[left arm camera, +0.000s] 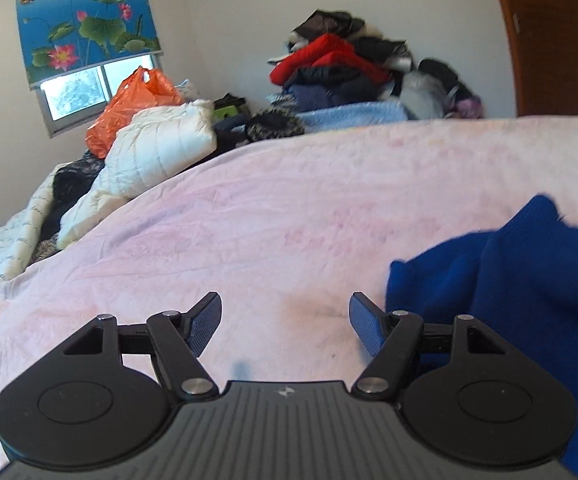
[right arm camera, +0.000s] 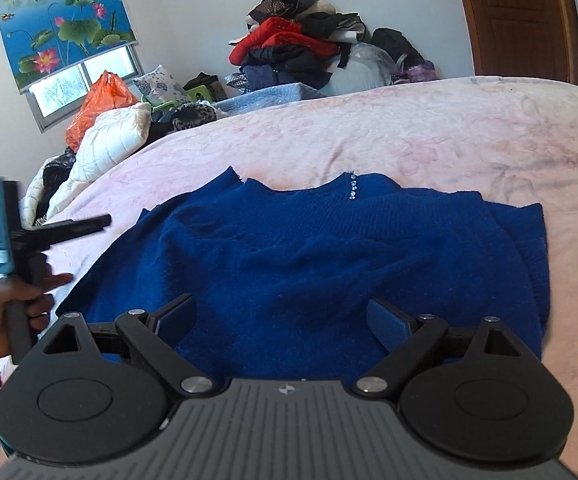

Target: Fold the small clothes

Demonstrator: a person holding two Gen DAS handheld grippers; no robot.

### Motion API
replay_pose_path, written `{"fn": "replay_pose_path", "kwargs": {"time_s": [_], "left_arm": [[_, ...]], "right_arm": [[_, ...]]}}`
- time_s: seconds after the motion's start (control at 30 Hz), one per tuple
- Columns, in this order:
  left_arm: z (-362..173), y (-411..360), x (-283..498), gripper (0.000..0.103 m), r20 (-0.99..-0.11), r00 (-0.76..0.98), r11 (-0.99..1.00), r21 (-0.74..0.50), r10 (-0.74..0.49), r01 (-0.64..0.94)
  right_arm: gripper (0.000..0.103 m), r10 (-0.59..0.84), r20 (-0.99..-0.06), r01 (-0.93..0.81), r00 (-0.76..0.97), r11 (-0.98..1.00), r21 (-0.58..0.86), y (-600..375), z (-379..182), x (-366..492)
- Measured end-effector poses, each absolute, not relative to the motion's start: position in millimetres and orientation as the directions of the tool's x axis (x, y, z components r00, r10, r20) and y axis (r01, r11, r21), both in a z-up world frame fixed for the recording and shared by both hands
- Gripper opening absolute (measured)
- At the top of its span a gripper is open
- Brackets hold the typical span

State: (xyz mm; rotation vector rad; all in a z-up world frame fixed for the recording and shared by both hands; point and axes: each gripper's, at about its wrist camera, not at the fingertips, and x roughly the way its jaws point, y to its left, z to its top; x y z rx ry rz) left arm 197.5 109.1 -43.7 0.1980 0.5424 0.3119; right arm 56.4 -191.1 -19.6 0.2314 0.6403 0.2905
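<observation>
Right now the blue knit sweater (right arm camera: pixel 309 248) lies spread on the pink bedspread (right arm camera: pixel 429 132), its long axis running side to side, neckline away from the person. The right hand-held gripper (right arm camera: pixel 283 320) hovers directly over its near hem, jaws wide and empty, so it looks the nearer one. The left hand-held gripper (left arm camera: pixel 285 320), also open with nothing between its fingers, sits over bare bedspread; the sweater lies just to its right.
</observation>
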Motion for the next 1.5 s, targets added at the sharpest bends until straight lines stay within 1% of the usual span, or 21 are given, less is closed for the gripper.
{"fn": "replay_pose_path", "kwargs": {"time_s": [0.1,0.13,0.2,0.3,0.37,0.63,0.77,0.83,0.9,0.97,1.13,1.2,1.27,1.43,1.47,1.5], "left_arm": [[-51,107,204,0.070,-0.479,0.779,0.907,0.319,0.404,-0.274],[-52,108,206,0.069,-0.481,0.778,0.907,0.320,0.404,-0.274],[-52,110,204,0.070,-0.497,0.789,0.925,0.299,0.362,-0.235],[-55,106,206,0.070,-0.484,0.791,0.913,0.341,0.375,-0.224],[-58,103,210,0.071,-0.486,0.773,0.897,0.370,0.409,-0.241],[-61,102,213,0.070,-0.489,0.761,0.885,0.398,0.427,-0.241],[-60,104,213,0.069,-0.495,0.764,0.893,0.384,0.413,-0.234],[-60,106,213,0.058,-0.505,0.771,0.905,0.367,0.388,-0.215],[-59,105,211,0.055,-0.510,0.778,0.913,0.358,0.365,-0.193],[-56,110,206,0.055,-0.530,0.783,0.932,0.320,0.327,-0.173],[-44,145,180,0.056,-0.610,0.765,0.978,0.165,0.205,-0.130],[-42,160,166,0.056,-0.623,0.763,0.985,0.125,0.169,-0.117],[-44,167,157,0.056,-0.621,0.765,0.985,0.136,0.168,-0.107],[-51,157,158,0.055,-0.595,0.773,0.968,0.230,0.221,-0.100],[-48,156,160,0.056,-0.598,0.769,0.967,0.234,0.227,-0.104],[-46,155,160,0.061,-0.597,0.766,0.965,0.233,0.238,-0.118]], "right_arm": [[0.093,0.334,-0.552,-0.187,0.764,0.933,0.306,-193,-20,55],[0.093,0.333,-0.555,-0.184,0.762,0.933,0.308,-194,-21,56],[0.093,0.332,-0.560,-0.179,0.759,0.933,0.311,-193,-23,56],[0.093,0.340,-0.558,-0.188,0.757,0.931,0.313,-192,-24,55],[0.093,0.337,-0.563,-0.187,0.755,0.933,0.307,-191,-25,55],[0.094,0.331,-0.568,-0.173,0.754,0.933,0.315,-194,-27,50],[0.094,0.328,-0.569,-0.164,0.754,0.933,0.321,-196,-29,48],[0.095,0.328,-0.569,-0.165,0.754,0.933,0.319,-196,-29,47],[0.095,0.325,-0.571,-0.166,0.754,0.935,0.314,-195,-29,46],[0.096,0.324,-0.573,-0.166,0.753,0.936,0.311,-194,-29,46],[0.096,0.326,-0.571,-0.169,0.753,0.935,0.311,-195,-28,45],[0.096,0.320,-0.571,-0.166,0.756,0.938,0.305,-197,-27,43],[0.096,0.312,-0.574,-0.158,0.757,0.940,0.303,-201,-27,42],[0.098,0.286,-0.603,-0.135,0.745,0.949,0.284,-207,-35,42],[0.098,0.282,-0.602,-0.132,0.747,0.951,0.281,-206,-34,42],[0.098,0.278,-0.600,-0.130,0.751,0.952,0.278,-204,-31,41]]}}
